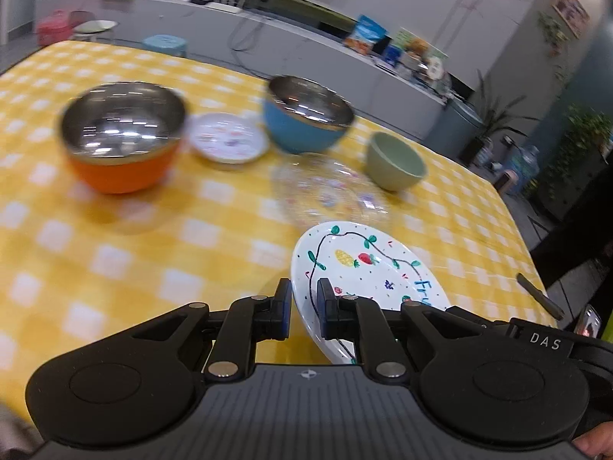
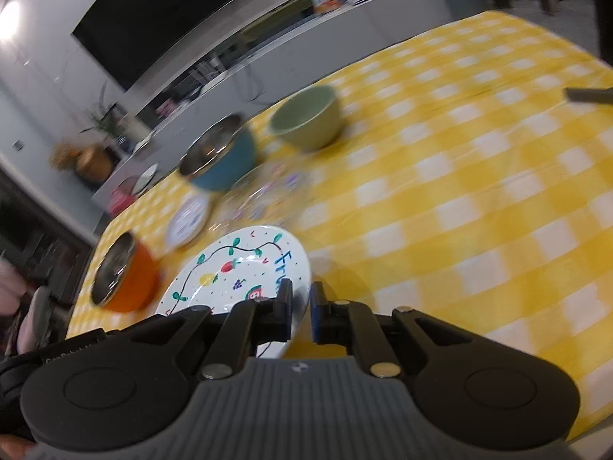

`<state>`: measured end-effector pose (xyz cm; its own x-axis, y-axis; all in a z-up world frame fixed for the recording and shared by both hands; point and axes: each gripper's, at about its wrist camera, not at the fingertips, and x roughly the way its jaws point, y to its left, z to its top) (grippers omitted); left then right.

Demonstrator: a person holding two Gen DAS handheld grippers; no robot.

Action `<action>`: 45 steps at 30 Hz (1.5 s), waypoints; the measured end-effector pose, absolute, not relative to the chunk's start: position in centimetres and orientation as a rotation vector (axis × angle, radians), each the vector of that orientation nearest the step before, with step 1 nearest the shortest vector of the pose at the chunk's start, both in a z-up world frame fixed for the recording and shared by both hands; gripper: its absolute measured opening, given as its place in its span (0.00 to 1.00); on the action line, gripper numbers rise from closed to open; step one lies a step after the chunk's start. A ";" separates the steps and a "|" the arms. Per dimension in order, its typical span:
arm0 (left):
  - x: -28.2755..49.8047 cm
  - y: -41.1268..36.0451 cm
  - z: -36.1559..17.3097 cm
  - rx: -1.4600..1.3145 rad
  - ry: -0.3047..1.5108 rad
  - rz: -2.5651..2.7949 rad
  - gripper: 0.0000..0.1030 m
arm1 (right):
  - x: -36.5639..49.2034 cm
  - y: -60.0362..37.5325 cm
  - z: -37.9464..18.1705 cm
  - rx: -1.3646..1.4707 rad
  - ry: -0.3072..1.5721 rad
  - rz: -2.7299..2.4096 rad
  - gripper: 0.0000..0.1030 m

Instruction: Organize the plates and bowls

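Observation:
A white plate (image 1: 367, 260) painted with fruit and a vine is gripped at two sides of its rim. My left gripper (image 1: 304, 291) is shut on its left rim. My right gripper (image 2: 300, 295) is shut on the right rim of the same plate (image 2: 237, 264). The plate is tilted just above the yellow checked tablecloth (image 1: 115, 260). Beyond it lie a clear glass plate (image 1: 329, 191) and a small white plate (image 1: 228, 138). Further back stand an orange steel-lined bowl (image 1: 122, 134), a blue steel-lined bowl (image 1: 306, 115) and a green bowl (image 1: 394, 161).
A dark stick-like object (image 1: 540, 299) lies near the table's right edge. Behind the table, a long grey counter (image 1: 268, 27) carries snack bags and boxes. Stools (image 1: 164, 44) stand at the far side. Bare checked cloth (image 2: 479, 211) spreads to the right of the dishes.

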<state>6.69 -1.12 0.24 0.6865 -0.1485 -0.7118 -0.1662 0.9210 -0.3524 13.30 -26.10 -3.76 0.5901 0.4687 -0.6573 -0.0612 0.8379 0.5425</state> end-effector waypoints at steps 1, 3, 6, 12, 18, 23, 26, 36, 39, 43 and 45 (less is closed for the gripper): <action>6.3 -0.5 0.4 -0.414 0.821 0.025 0.14 | 13.1 -25.4 -3.9 0.504 0.897 0.348 0.07; 5.5 1.0 0.5 -0.422 0.836 0.059 0.14 | 12.7 -23.9 -3.9 0.503 0.895 0.398 0.07; 4.3 3.3 0.6 -0.444 0.836 0.103 0.14 | 12.2 -21.5 -4.1 0.479 0.893 0.467 0.07; 3.3 6.2 -0.6 -0.501 0.870 0.180 0.14 | 12.3 -17.8 -5.2 0.437 0.930 0.539 0.07; 3.6 6.8 -1.5 -0.526 0.892 0.196 0.14 | 12.6 -17.1 -6.2 0.416 0.932 0.542 0.08; 3.6 7.4 -2.4 -0.546 0.916 0.210 0.14 | 12.6 -17.0 -6.8 0.425 0.955 0.544 0.08; 3.6 7.5 -2.6 -0.556 0.922 0.220 0.14 | 12.6 -16.6 -7.0 0.411 0.964 0.547 0.08; 3.6 7.7 -2.8 -0.524 0.967 0.283 0.14 | 12.6 -15.6 -7.4 0.370 1.002 0.586 0.08; 3.7 7.9 -3.2 -0.538 0.983 0.299 0.15 | 12.7 -15.2 -7.5 0.351 1.013 0.591 0.08; 3.9 8.0 -3.4 -0.543 0.983 0.314 0.15 | 12.8 -15.3 -7.7 0.355 1.019 0.599 0.08; 4.0 8.0 -3.5 -0.539 0.987 0.318 0.15 | 12.7 -15.2 -7.7 0.353 1.017 0.599 0.07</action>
<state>3.97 7.98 -3.49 0.5205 0.0134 -0.8538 -0.4873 0.8257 -0.2841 12.74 -15.22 -7.72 0.3869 0.6167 -0.6855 -0.3008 0.7872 0.5384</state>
